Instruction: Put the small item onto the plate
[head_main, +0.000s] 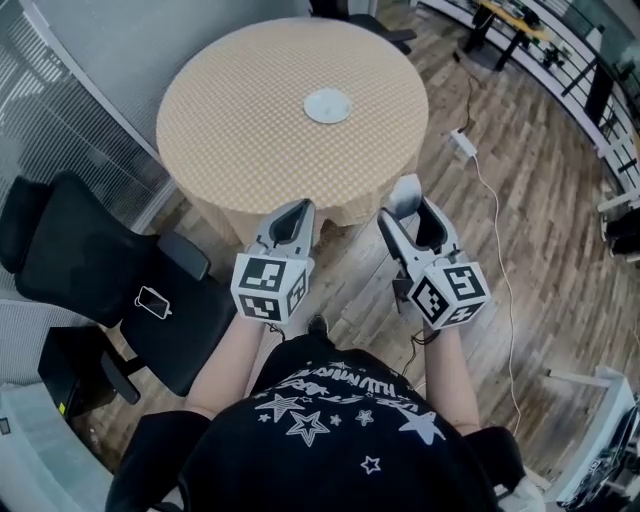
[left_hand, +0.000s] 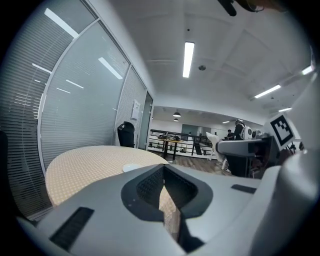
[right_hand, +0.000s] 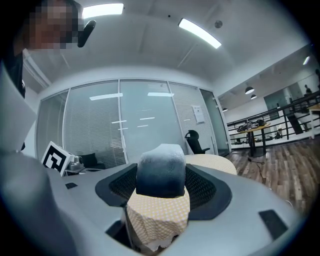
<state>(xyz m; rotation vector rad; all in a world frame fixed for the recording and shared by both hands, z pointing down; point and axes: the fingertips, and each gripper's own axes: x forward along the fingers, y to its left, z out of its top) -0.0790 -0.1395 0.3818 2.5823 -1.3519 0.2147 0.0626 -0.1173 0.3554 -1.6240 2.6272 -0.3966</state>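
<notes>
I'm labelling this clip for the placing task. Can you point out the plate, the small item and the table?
plate (head_main: 327, 105): head view, its centre.
small item (right_hand: 161, 170): right gripper view, middle of its front face.
table (head_main: 235, 115): head view, bare cloth left of the plate.

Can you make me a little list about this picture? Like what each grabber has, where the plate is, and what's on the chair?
left gripper: jaws together, holding nothing
right gripper: jaws closed on the small grey item
plate: white, empty, near the middle of the round table
table cover: tan checked cloth
grippers' place: both at the near edge of the table, short of the plate
black chair: left of the person, with a phone on its seat
task so far: item not yet on the plate
</notes>
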